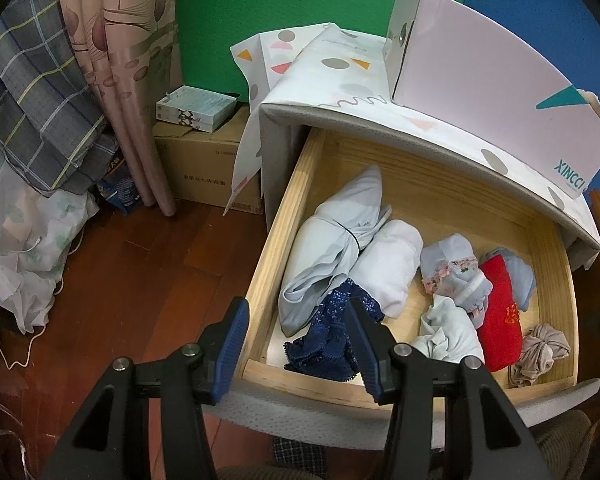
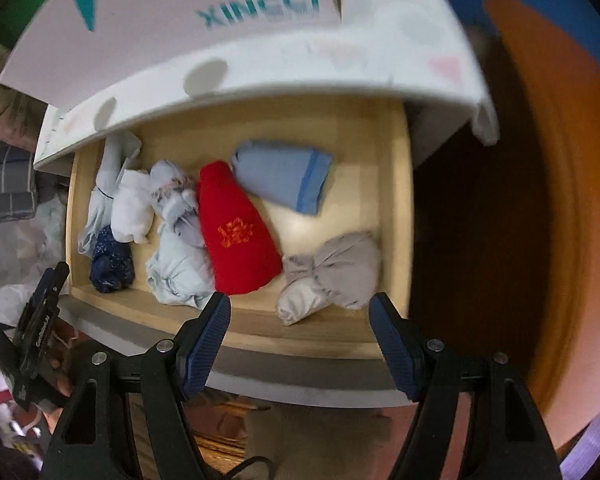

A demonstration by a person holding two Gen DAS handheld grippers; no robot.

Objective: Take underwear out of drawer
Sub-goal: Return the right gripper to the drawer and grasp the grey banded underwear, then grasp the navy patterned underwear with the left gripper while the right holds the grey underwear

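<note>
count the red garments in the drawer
1. The red garment lies right of centre in the drawer, between the pale blue bundles and the beige knotted piece. More could be hidden underneath.

The right gripper (image 2: 300, 310) hangs spread above the open drawer's (image 2: 340, 344) front edge, near red underwear (image 2: 236, 232).

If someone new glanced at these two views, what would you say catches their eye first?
Probably the bright red folded garment with orange embroidery, lying mid-drawer among pale rolled clothes in the open pale wooden drawer. Next, the dark navy lace underwear at the drawer's front left corner, right before the open left gripper. The right gripper hangs open over the front edge, near a knotted beige bundle.
</note>
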